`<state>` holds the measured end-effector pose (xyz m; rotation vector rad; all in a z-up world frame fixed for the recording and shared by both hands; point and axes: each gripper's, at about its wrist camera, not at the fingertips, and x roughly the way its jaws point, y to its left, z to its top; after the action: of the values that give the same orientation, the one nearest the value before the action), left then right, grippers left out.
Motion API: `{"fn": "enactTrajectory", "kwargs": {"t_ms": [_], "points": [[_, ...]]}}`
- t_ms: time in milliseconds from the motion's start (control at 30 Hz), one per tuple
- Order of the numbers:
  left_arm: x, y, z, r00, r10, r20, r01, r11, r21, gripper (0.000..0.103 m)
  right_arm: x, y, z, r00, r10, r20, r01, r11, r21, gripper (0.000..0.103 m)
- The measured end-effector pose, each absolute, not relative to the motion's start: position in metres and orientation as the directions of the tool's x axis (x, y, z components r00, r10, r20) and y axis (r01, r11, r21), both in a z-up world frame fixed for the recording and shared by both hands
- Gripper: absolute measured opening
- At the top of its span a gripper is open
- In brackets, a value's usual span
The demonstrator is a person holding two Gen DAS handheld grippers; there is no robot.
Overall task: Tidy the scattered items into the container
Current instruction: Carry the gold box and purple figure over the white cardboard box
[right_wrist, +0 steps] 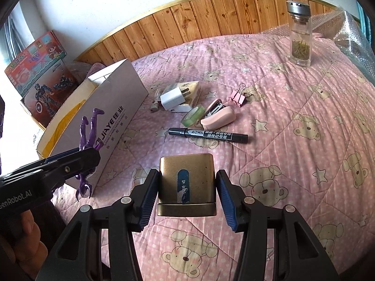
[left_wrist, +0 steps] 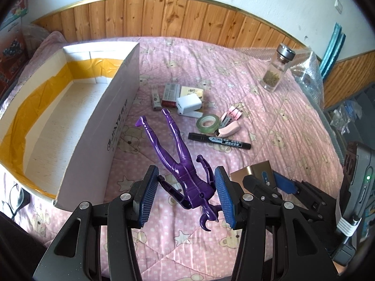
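My left gripper (left_wrist: 186, 194) is shut on a purple toy figure (left_wrist: 185, 171), which hangs head down with its legs pointing away, just right of the white cardboard box (left_wrist: 112, 121). In the right wrist view the figure (right_wrist: 90, 128) sits in front of the box wall (right_wrist: 117, 107), off the bed. My right gripper (right_wrist: 187, 196) is shut on a gold tin (right_wrist: 186, 180), pads against both its sides. On the pink quilt lie a black marker (right_wrist: 207, 135), tape roll (right_wrist: 193, 116), pink stapler (right_wrist: 218, 117), binder clip (right_wrist: 238, 98) and white charger (right_wrist: 173, 98).
A glass jar (right_wrist: 301, 37) with a metal lid stands at the far right by bubble wrap (left_wrist: 307, 70). A small red-and-white packet (left_wrist: 170, 94) and a notepad (left_wrist: 192, 92) lie behind the charger. A toy carton (right_wrist: 39, 75) stands behind the cardboard box. A wood-panelled wall borders the bed.
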<state>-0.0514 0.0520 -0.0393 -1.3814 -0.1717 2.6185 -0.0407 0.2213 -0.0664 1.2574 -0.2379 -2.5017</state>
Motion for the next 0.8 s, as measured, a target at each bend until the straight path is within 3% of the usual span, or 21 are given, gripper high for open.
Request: {"fn": "enactTrajectory", "kwargs": {"t_ms": [800], "points": [[-0.032, 0.021, -0.001, -0.618, 0.261, -0.742, -0.075, -0.958, -0.275, 0.051, -0.029, 0.194, -0.026, -0.574, -0.411, -0.708, 0.299, -0.91, 0.286, 0.051]]}}
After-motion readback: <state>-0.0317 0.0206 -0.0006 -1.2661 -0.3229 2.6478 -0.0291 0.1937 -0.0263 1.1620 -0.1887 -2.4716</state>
